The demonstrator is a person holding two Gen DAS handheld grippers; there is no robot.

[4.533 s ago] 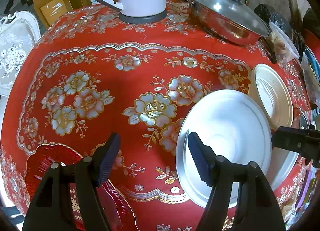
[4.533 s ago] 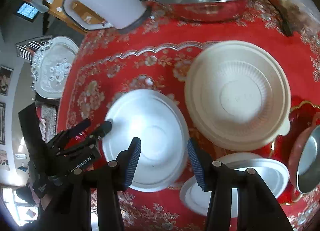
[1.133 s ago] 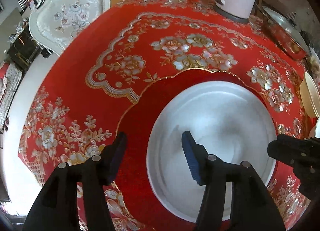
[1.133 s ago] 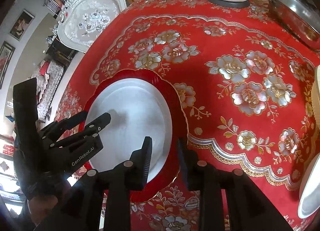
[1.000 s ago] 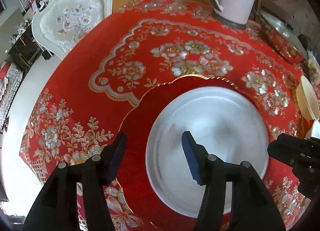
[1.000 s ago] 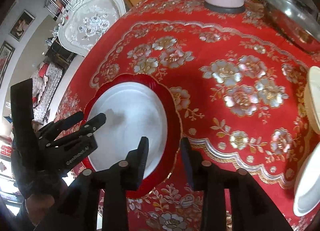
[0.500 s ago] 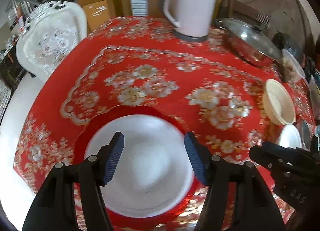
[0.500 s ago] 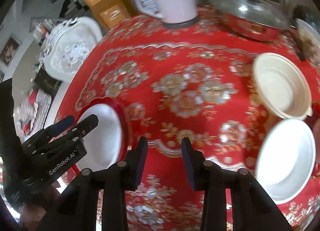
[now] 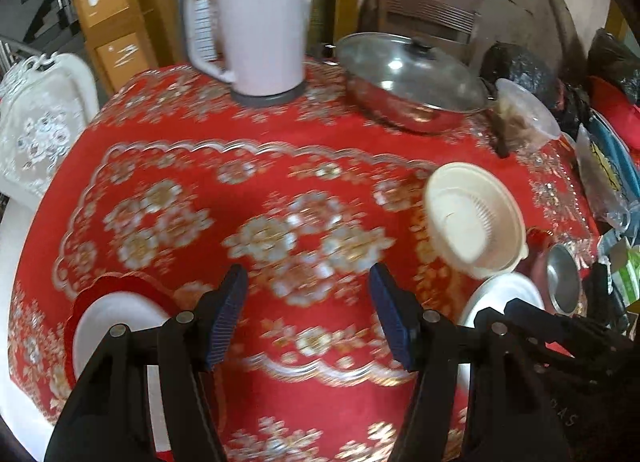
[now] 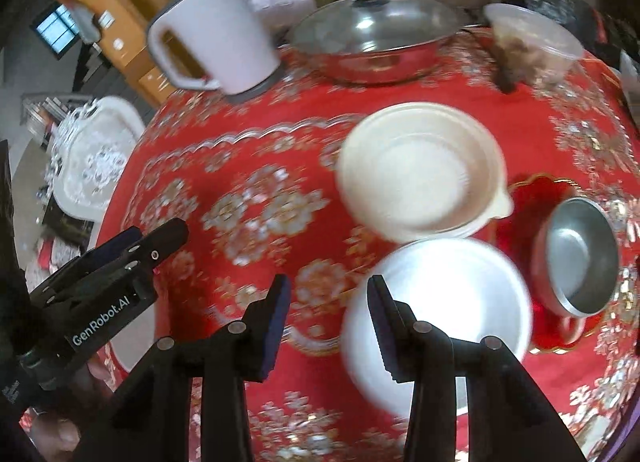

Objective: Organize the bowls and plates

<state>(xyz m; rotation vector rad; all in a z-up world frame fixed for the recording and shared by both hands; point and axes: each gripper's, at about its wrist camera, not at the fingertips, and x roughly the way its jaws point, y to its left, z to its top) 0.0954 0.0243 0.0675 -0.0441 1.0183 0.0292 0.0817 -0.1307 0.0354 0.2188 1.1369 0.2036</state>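
The white plate [image 10: 438, 318] lies flat on the worktop [image 10: 248, 165], touching the cream bowl [image 10: 420, 165] behind it and overlapping the red dish [image 10: 532, 201] that carries a small steel bowl [image 10: 580, 258]. It sits just ahead and to the right of the right tool [image 10: 328, 314], whose jaws stand apart and empty, one finger already over its near rim. Being round, it offers no preferred axis. The left tool [image 9: 306, 314], also spread wide and empty, is farther off, nearer the stacked white plate on red plate [image 9: 108, 314]. The right is likely the one to take it.
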